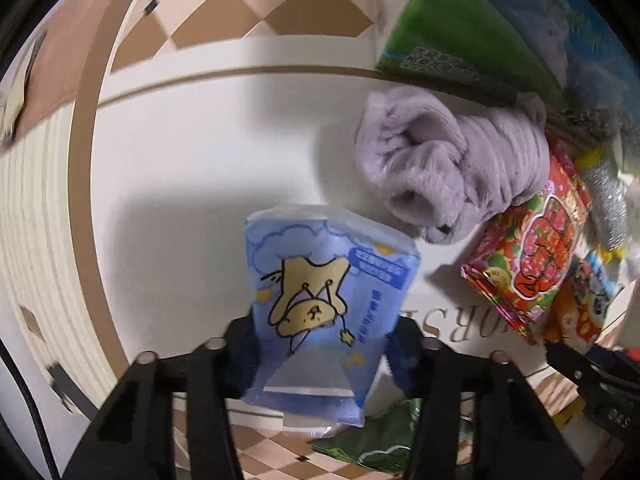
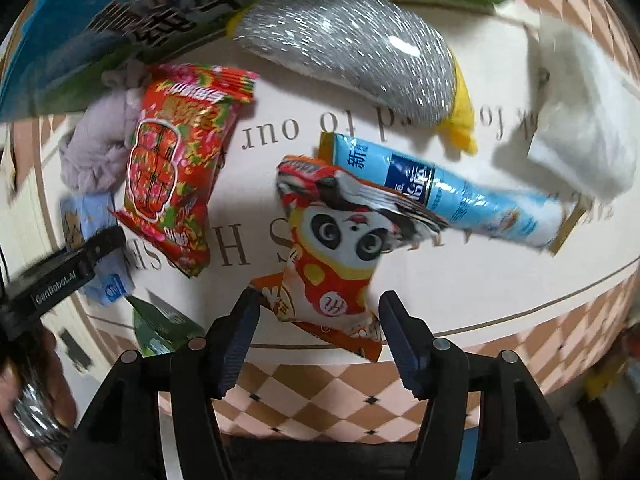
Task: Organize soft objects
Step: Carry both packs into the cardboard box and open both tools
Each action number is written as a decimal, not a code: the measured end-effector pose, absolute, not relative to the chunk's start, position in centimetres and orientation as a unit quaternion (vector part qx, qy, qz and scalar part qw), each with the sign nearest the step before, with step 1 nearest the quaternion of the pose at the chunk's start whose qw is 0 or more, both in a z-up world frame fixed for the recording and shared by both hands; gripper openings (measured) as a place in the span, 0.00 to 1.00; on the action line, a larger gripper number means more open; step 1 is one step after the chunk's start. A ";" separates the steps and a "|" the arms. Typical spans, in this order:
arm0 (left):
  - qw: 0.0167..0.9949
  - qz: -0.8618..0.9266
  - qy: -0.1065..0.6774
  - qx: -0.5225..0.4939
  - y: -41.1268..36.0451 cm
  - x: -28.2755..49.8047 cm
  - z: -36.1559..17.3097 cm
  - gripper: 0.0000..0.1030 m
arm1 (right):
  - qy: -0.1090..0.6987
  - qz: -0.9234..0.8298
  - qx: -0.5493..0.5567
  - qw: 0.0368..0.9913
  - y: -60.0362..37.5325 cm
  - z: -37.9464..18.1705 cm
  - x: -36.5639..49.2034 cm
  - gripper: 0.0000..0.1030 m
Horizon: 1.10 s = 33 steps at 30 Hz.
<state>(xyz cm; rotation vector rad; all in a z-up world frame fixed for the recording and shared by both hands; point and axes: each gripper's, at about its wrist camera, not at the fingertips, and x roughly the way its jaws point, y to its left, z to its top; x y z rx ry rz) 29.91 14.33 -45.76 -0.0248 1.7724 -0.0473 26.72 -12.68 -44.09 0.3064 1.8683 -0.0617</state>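
Over a cream mat [image 1: 208, 152] printed with grey lettering, our left gripper [image 1: 320, 344] clamps a pale blue tissue pack [image 1: 320, 312] bearing a cartoon bear, its two dark fingers pressed against the pack's sides and the pack held above the mat. In the left wrist view, a crumpled lilac cloth [image 1: 444, 168] lies just beyond the pack, its far side touching a red floral snack bag [image 1: 532, 256], and a large green and blue carton [image 1: 480, 28] stands at the mat's far edge behind the cloth. From the right wrist view, our right gripper [image 2: 316, 328] hangs with its fingers apart on either side of the lower end of a panda-print packet [image 2: 340, 248]; we cannot tell whether the blue pads touch it. The packet's upper end overlaps a light blue tissue pack [image 2: 480, 200] lying at a slant across the mat. A silver sequined pouch [image 2: 352, 56] with yellow trim sits farther back, and a white fluffy cloth [image 2: 580, 120] rests near the mat's right side. The red floral snack bag lies to the left of the panda packet, apart from it. A green packet [image 2: 160, 328] peeks out at the mat's near edge, above the checkered floor [image 2: 320, 400].
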 end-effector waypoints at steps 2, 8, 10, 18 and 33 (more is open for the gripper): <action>0.634 -0.014 0.773 -0.019 14.8 29.5 -46.1 0.40 | 0.794 -0.032 0.155 0.588 -13.0 -44.0 26.7 0.63; 0.639 0.010 0.769 -0.023 14.7 28.4 -46.6 0.34 | 0.783 -0.024 0.158 0.601 -13.3 -43.1 26.8 0.40; 0.643 0.015 0.765 -0.033 14.5 28.0 -46.2 0.34 | 0.781 -0.013 0.134 0.610 -12.6 -42.3 26.5 0.39; 0.696 -0.024 0.714 -0.074 14.2 27.2 -38.7 0.34 | 0.758 0.067 0.107 0.640 -12.3 -35.4 24.5 0.38; 0.702 -0.109 0.694 -0.115 5.4 47.4 -30.2 0.34 | 0.675 0.128 0.061 0.724 -15.8 -23.0 40.1 0.38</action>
